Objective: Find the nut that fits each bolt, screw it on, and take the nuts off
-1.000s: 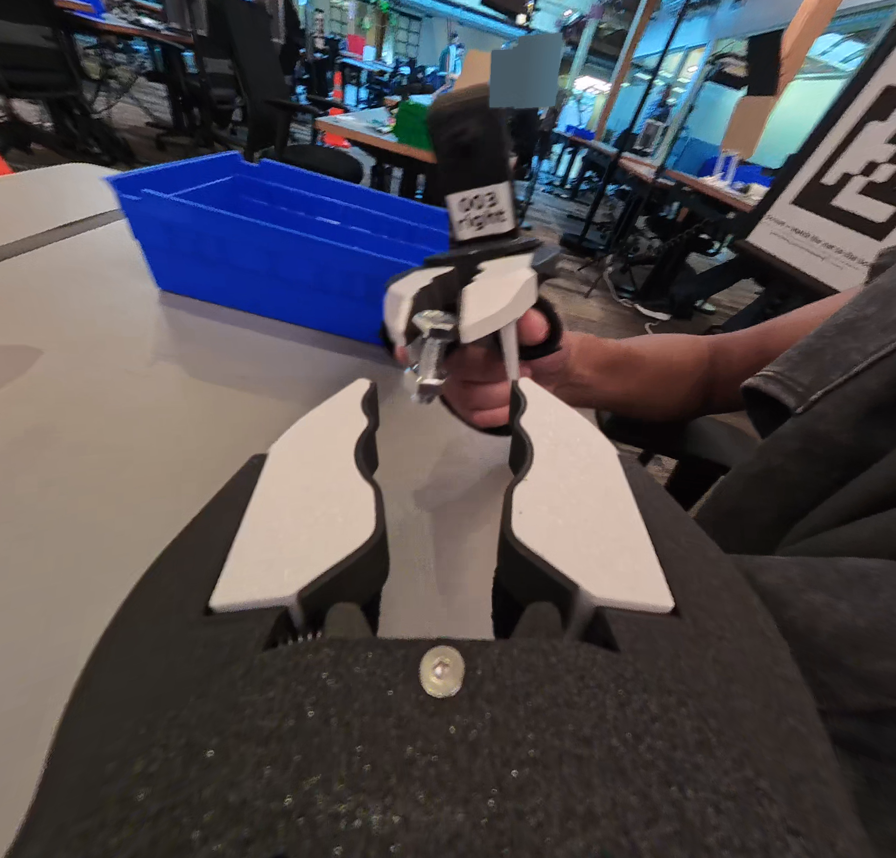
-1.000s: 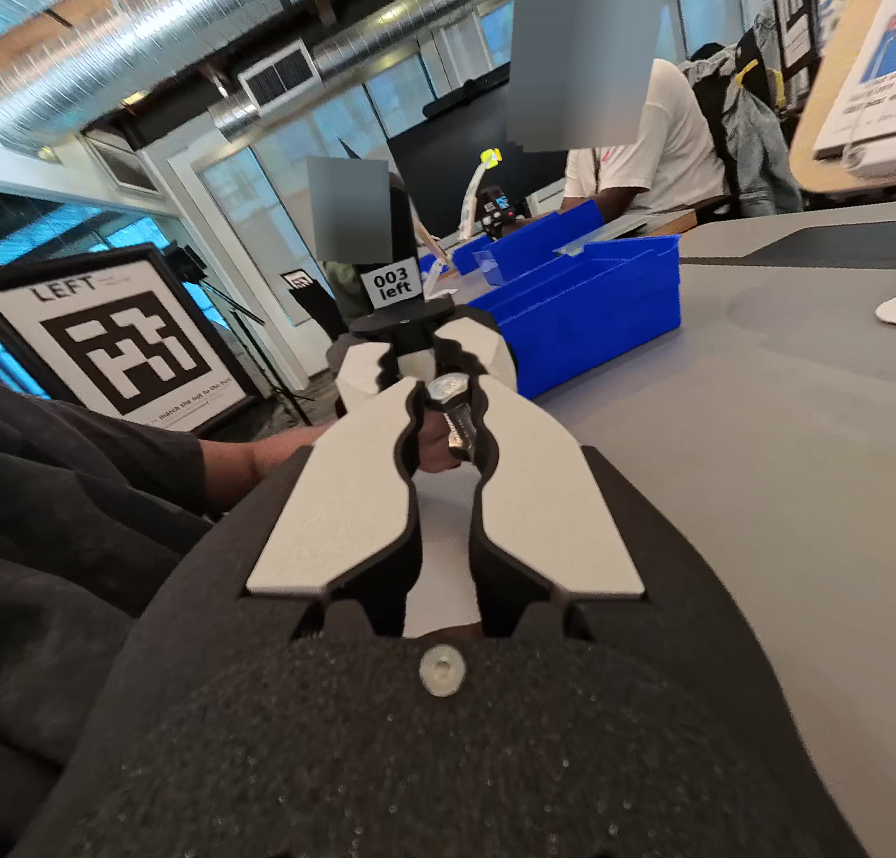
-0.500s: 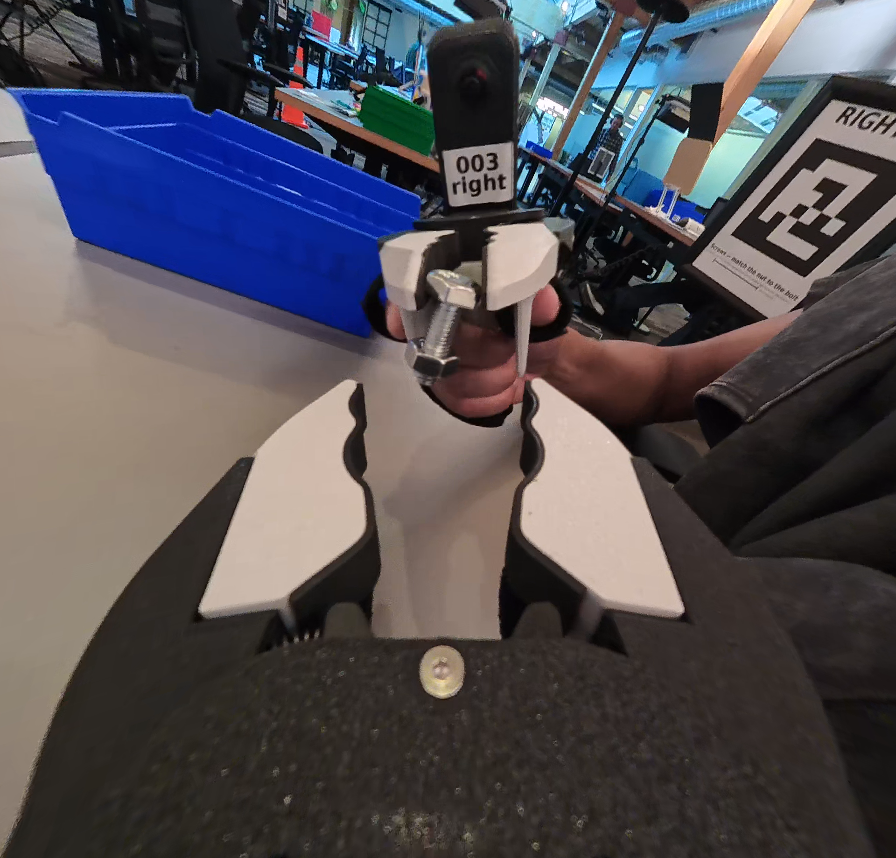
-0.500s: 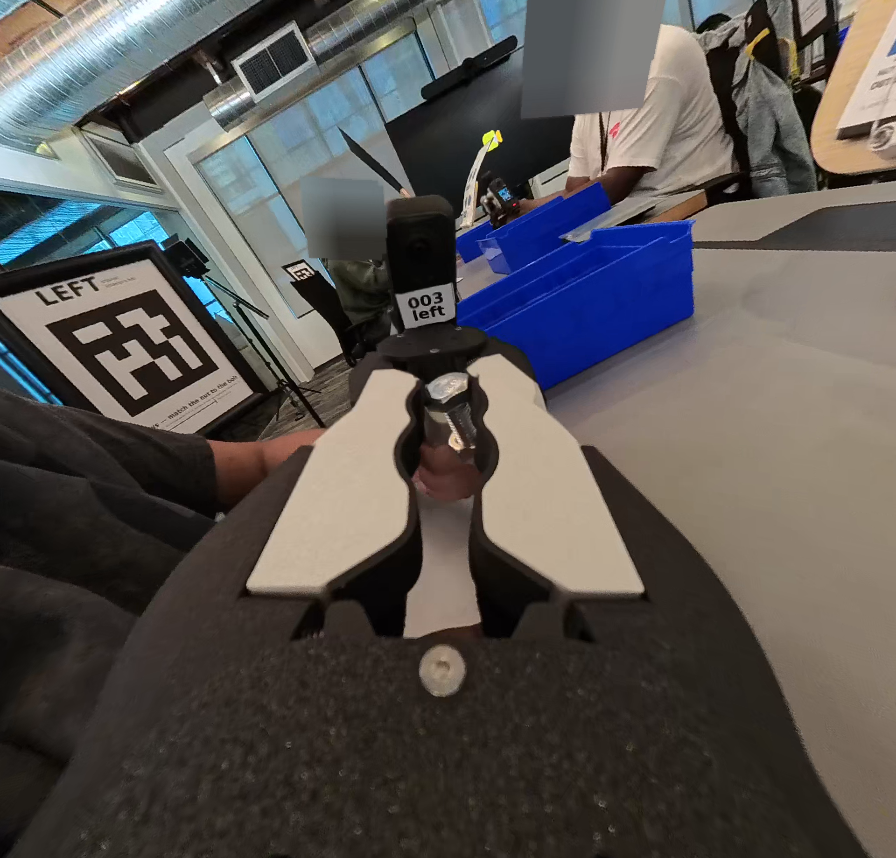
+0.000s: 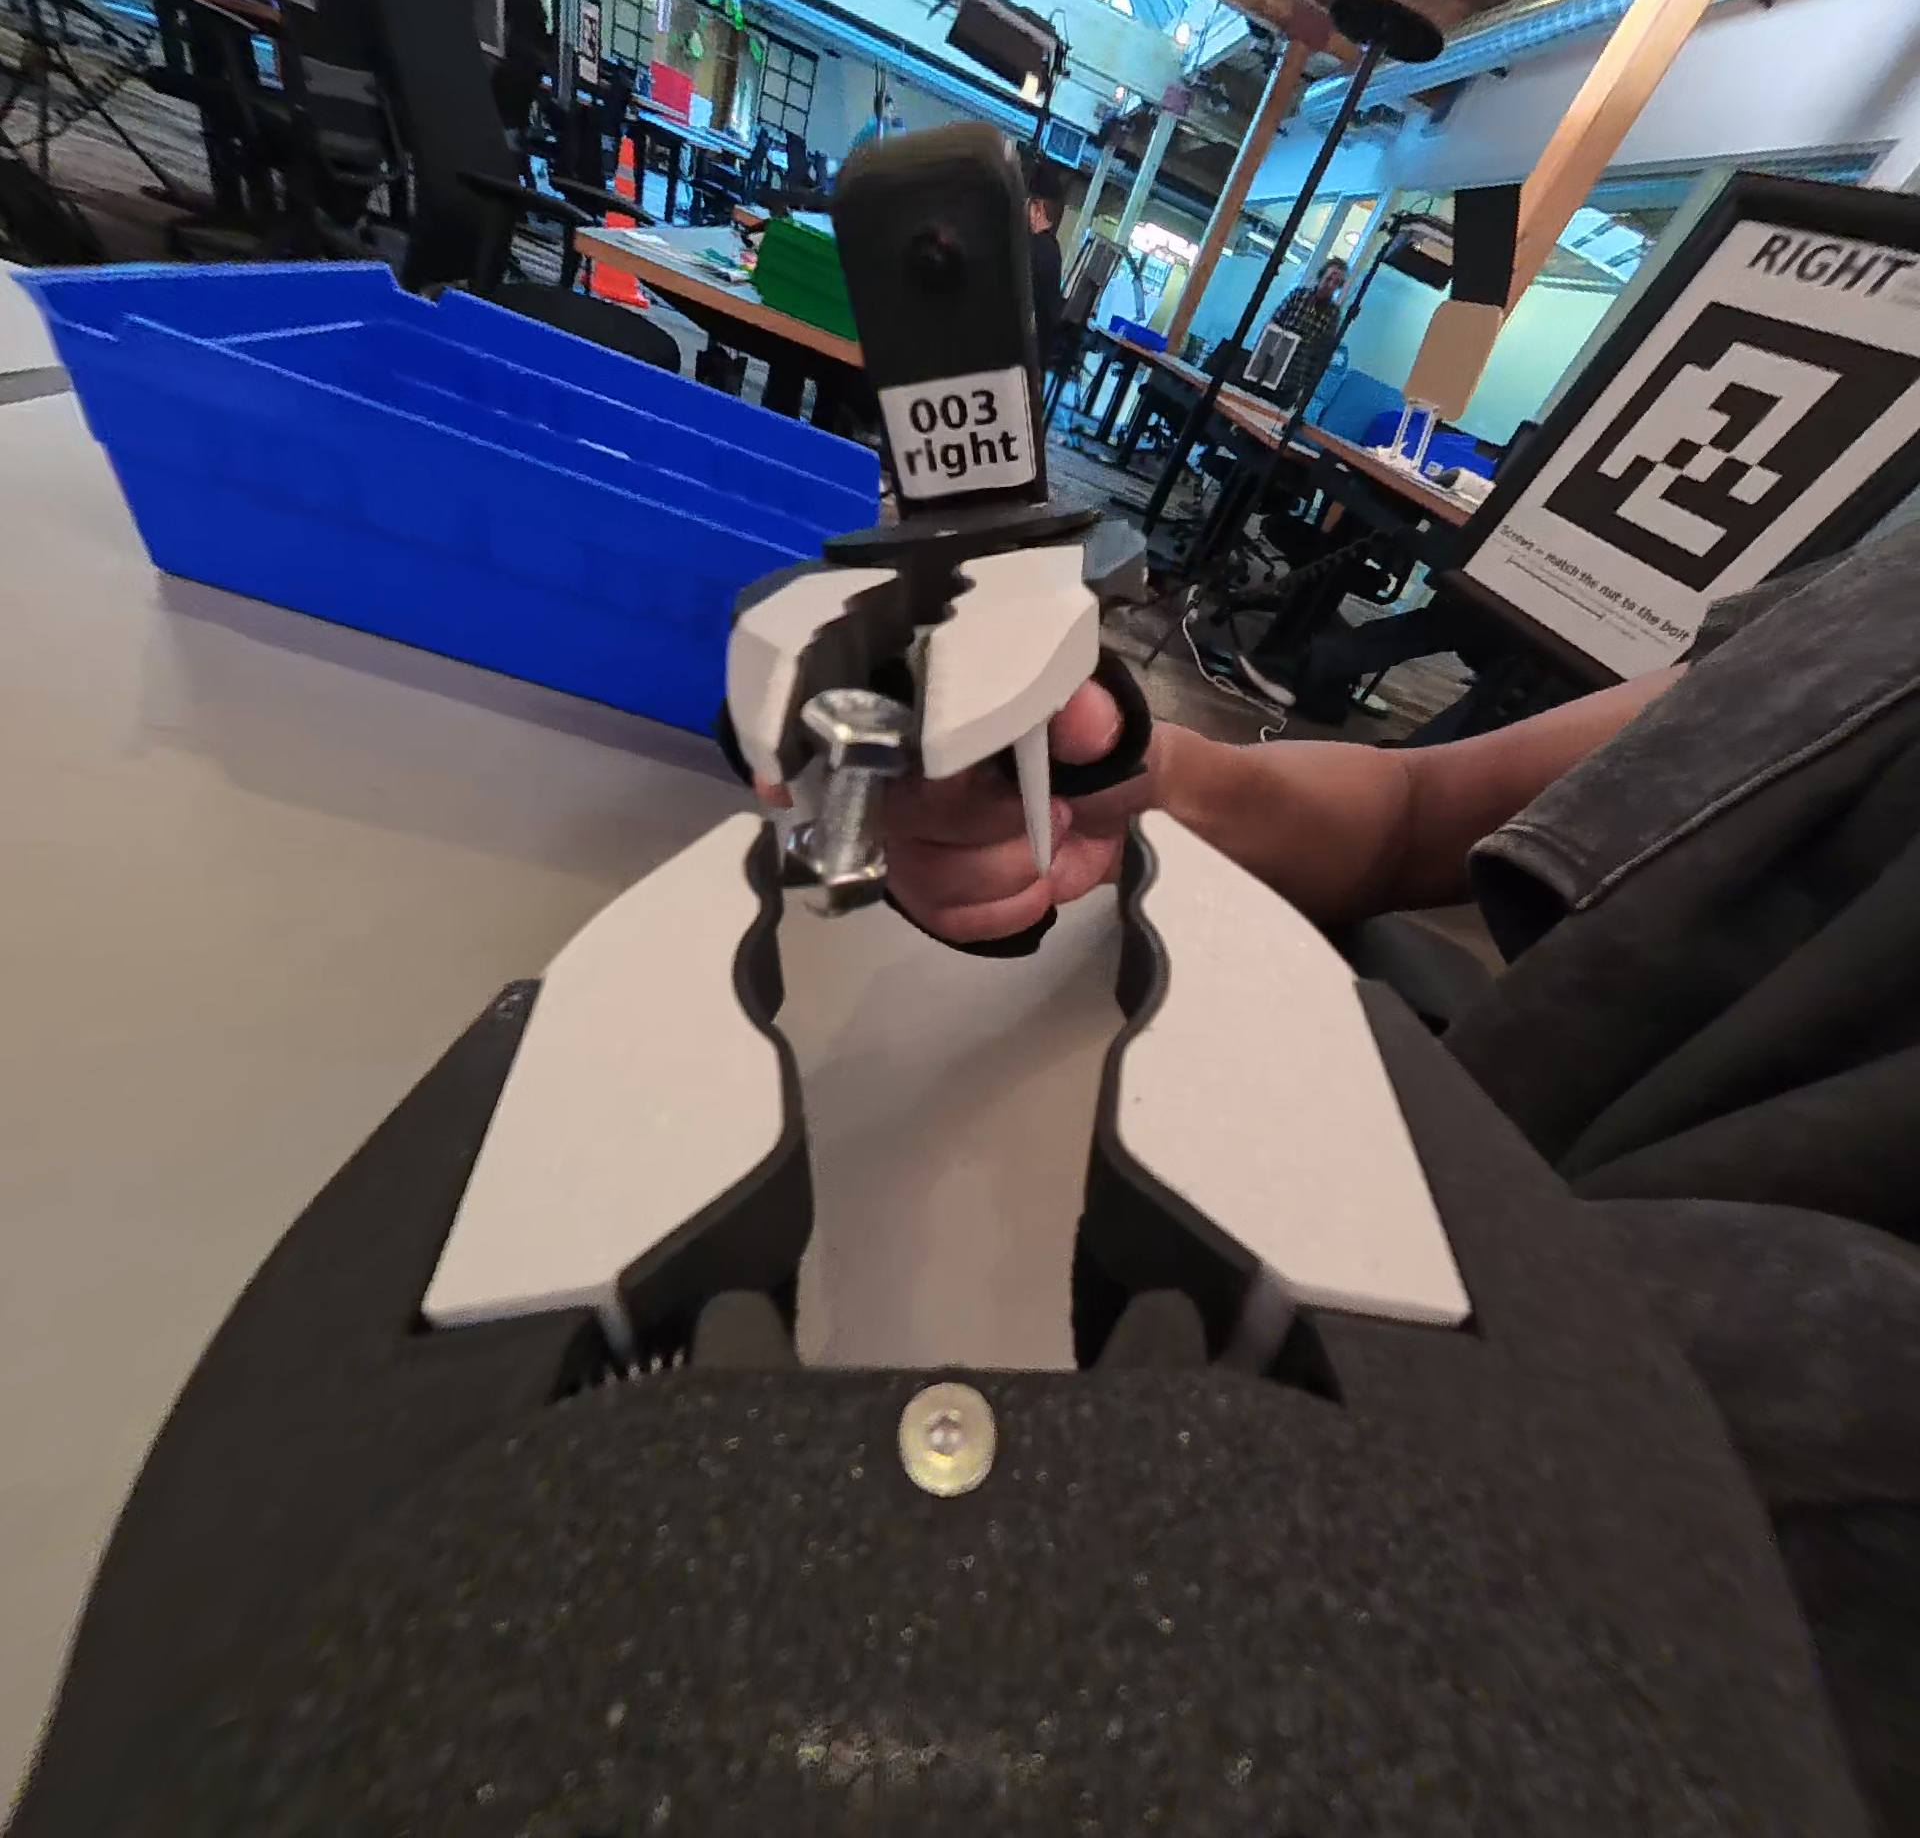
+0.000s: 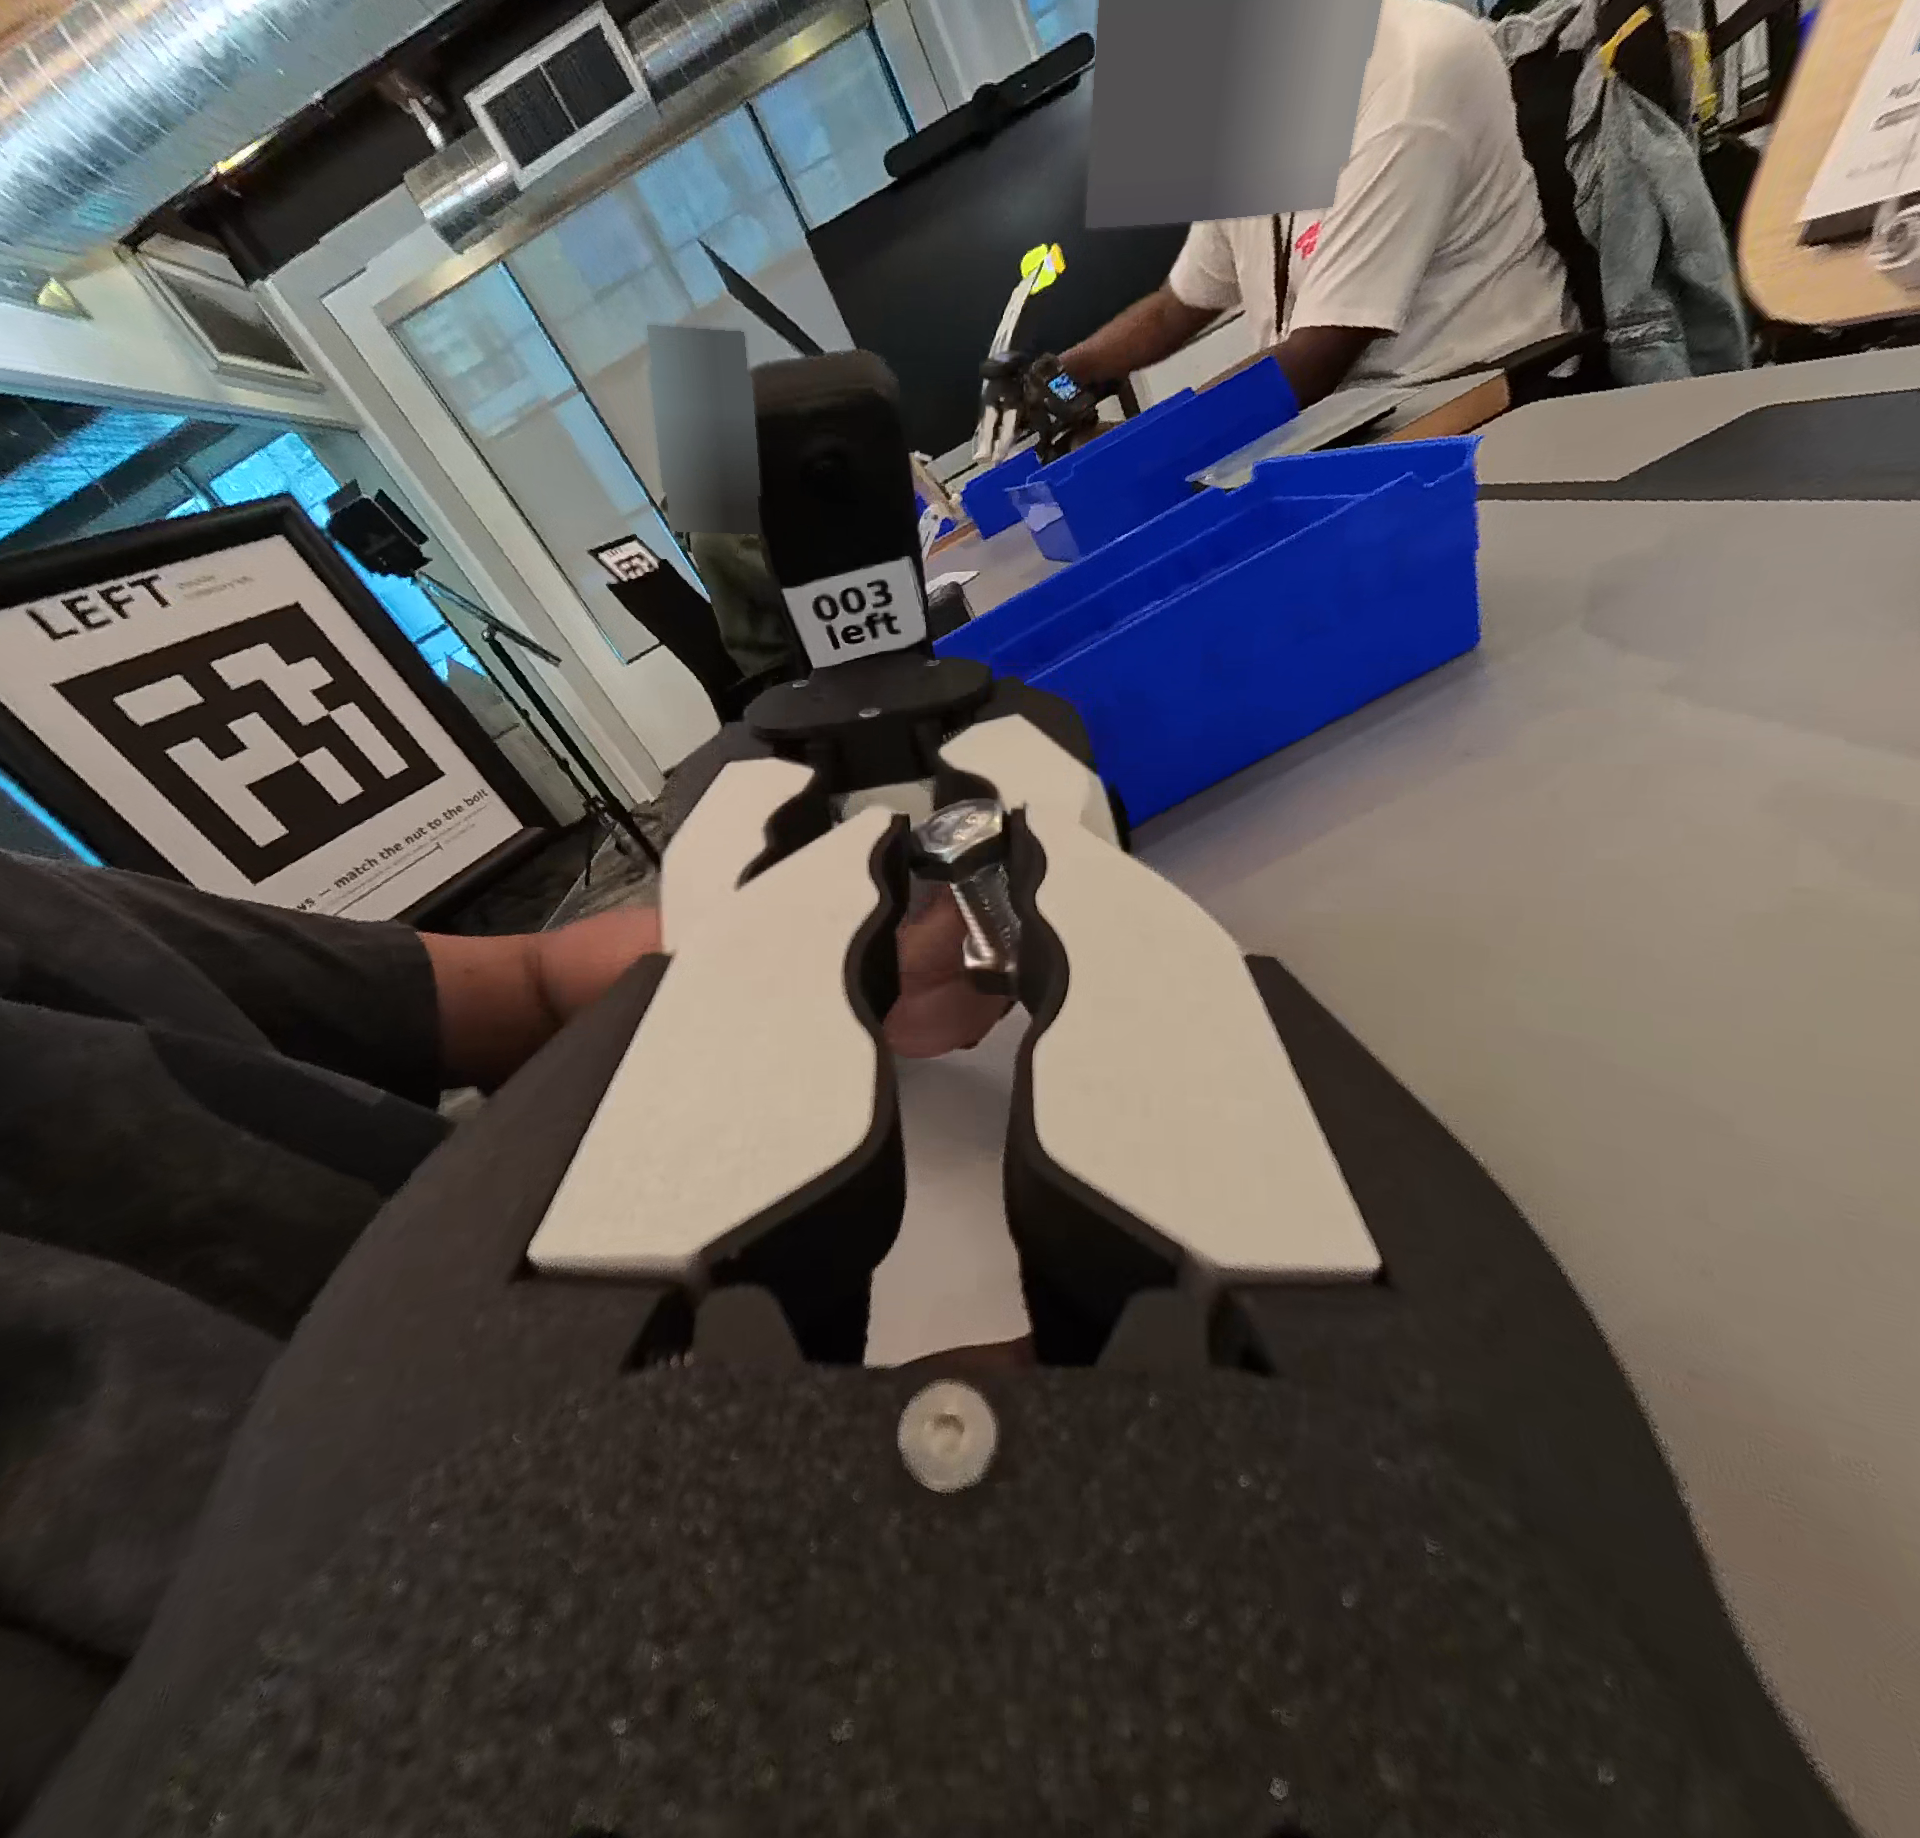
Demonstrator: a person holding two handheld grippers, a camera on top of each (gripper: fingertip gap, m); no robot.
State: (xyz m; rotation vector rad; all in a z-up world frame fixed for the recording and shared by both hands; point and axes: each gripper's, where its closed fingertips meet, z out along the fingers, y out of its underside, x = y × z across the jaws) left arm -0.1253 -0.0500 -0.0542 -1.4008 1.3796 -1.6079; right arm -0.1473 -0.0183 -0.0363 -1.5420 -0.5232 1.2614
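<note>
White printed labels [image 5: 961, 434] on both cameras [image 5: 940, 250]; captioned marker posters [image 5: 1714, 438] behind.

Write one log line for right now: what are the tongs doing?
left tongs: open, empty | right tongs: shut on bolt | nut: on bolt's lower end | blue bin: on table

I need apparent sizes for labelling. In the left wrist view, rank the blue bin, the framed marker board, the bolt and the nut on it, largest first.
1. blue bin
2. framed marker board, partly cropped at the edge
3. bolt, held by the right gripper
4. nut
</note>
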